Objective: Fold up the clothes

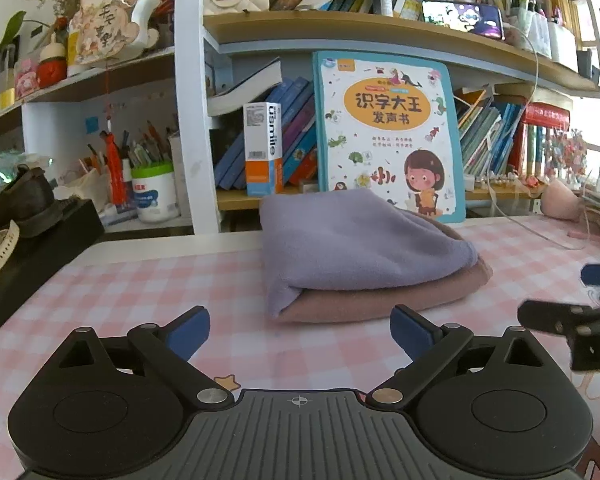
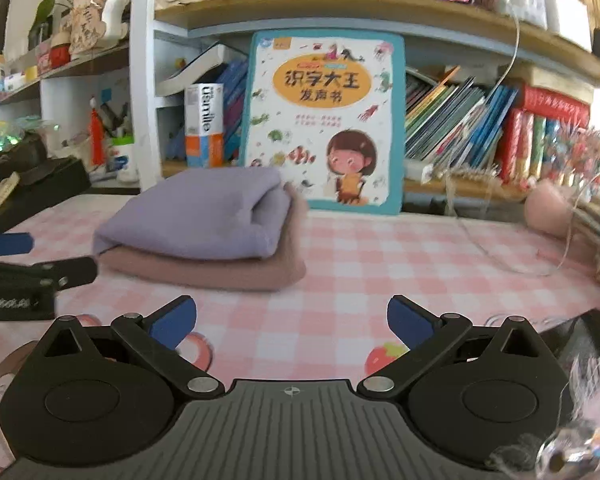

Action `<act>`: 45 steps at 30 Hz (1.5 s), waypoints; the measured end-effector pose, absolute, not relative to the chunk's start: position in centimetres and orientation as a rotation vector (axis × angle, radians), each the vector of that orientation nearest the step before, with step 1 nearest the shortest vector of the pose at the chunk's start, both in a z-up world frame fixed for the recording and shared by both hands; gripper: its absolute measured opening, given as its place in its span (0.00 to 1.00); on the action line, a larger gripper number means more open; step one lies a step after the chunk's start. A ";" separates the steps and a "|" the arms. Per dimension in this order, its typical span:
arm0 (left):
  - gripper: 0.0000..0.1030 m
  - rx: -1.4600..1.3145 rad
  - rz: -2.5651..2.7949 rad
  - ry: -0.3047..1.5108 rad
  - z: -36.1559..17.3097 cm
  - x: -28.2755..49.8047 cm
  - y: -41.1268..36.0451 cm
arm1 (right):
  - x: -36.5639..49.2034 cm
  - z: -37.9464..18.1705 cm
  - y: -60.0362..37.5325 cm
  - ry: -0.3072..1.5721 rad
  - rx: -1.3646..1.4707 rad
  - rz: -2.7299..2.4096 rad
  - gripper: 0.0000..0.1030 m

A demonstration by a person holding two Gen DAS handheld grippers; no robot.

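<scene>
A folded lilac cloth (image 1: 352, 240) lies on top of a folded dusty-pink cloth (image 1: 380, 300), stacked on the pink checked tablecloth (image 1: 140, 292). My left gripper (image 1: 300, 330) stands open a short way in front of the stack, nothing between its blue pads. In the right wrist view the same lilac cloth (image 2: 196, 216) and pink cloth (image 2: 220, 270) sit ahead and to the left. My right gripper (image 2: 292, 320) is open and empty over the tablecloth (image 2: 380, 256). Each gripper shows at the edge of the other's view: right gripper (image 1: 572, 312), left gripper (image 2: 24, 260).
A large children's book (image 1: 388, 132) leans on the bookshelf (image 1: 340, 32) right behind the stack. A black box (image 1: 32, 264) holding a dark hat sits at the left. A white cable (image 2: 500, 256) and a pink object (image 2: 548, 208) lie at the right.
</scene>
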State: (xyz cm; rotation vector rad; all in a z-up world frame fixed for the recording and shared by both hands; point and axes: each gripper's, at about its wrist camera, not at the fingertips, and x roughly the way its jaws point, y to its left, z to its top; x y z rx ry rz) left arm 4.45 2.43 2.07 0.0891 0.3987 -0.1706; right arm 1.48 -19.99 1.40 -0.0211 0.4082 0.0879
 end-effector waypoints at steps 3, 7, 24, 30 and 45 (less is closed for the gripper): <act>0.96 0.095 -0.174 0.399 2.1 4.3 2.4 | 1.3 1.4 -19.8 0.409 -0.026 0.086 1.00; 0.99 0.097 -0.177 0.389 2.2 4.0 2.3 | 1.0 1.4 -19.6 0.409 -0.031 0.085 1.00; 1.00 0.084 -0.168 0.398 2.1 4.2 2.6 | 1.0 1.5 -19.6 0.414 -0.025 0.092 1.00; 1.00 0.086 -0.168 0.399 2.1 4.3 2.6 | 1.0 1.5 -19.6 0.417 -0.020 0.094 1.00; 1.00 0.089 -0.170 0.401 2.1 4.2 2.5 | 1.2 1.5 -19.6 0.426 -0.018 0.096 1.00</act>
